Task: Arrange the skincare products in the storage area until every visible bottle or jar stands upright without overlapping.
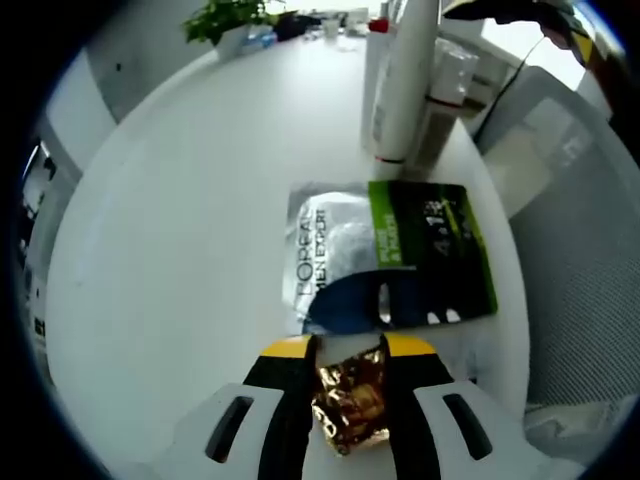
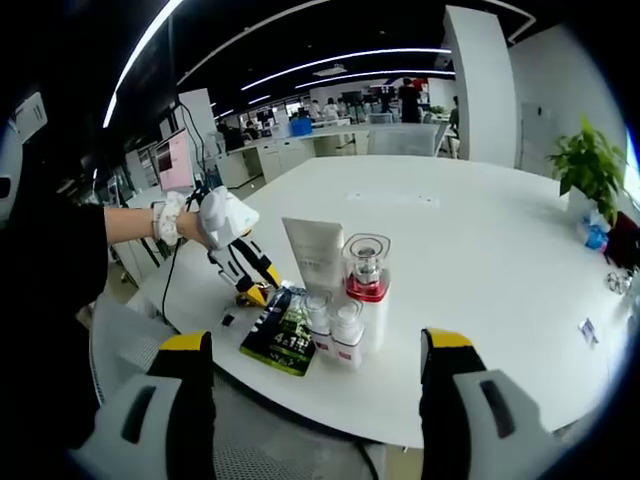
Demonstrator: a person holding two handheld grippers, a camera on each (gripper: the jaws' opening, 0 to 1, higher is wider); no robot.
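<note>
Bottles (image 2: 345, 300) upright beside flat sachet (image 1: 390, 255); left tool (image 1: 345, 385) grips crumpled, possibly foil, packet (image 1: 350, 400).

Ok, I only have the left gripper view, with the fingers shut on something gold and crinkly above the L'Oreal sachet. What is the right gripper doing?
Observer: The right gripper is open. Its fingers are wide apart with nothing between them, and it faces the products from off the table's edge.
Operator: How many containers stand by the sachet?
Observer: Four, all upright: a white tube, a clear-capped bottle with a red band, and two small white bottles in front.
Operator: Who is on my gripper?
Observer: A hand with a wristband holds the left gripper, shut on the gold foil piece, at the far end of the sachet.
</note>
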